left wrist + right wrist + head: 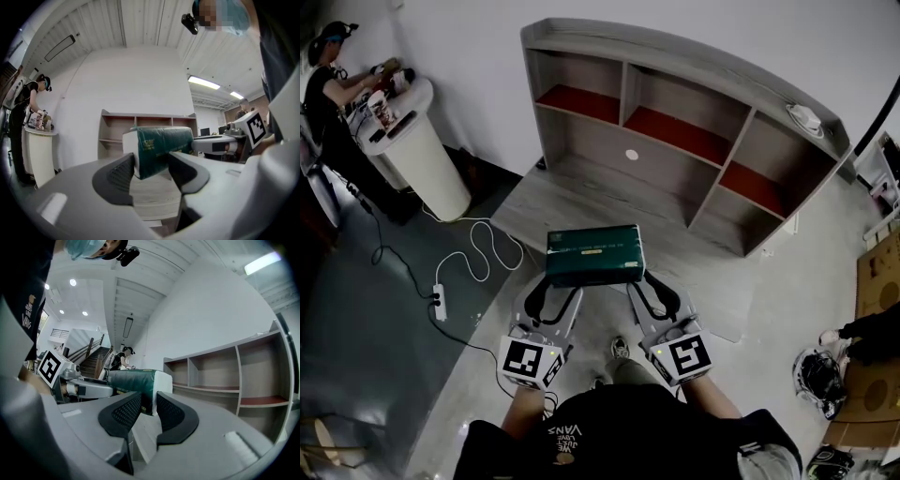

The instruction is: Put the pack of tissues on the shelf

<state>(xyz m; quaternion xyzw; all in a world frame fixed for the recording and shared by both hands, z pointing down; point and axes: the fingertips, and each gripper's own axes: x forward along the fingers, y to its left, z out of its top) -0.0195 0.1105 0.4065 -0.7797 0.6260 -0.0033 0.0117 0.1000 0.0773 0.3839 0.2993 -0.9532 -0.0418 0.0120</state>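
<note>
A dark green pack of tissues (594, 253) with white ends hangs above the floor, held from both short ends. My left gripper (553, 292) is shut on its left end and my right gripper (654, 291) is shut on its right end. In the left gripper view the pack (161, 146) sits between the black pads of that gripper (151, 169). The right gripper view shows the pack (138, 383) pinched by that gripper (149, 411). The grey wooden shelf (675, 141) with red-lined compartments stands a little beyond the pack, its open cubbies facing me; it shows again as the shelf (140, 129) and the shelf (234, 376).
A white pedestal (417, 155) stands far left with a person (333, 84) working at it. A white cable and power strip (439, 300) lie on the floor at left. A small white object (806, 117) rests on the shelf top. Cardboard (874, 281) and gear (818, 375) lie at right.
</note>
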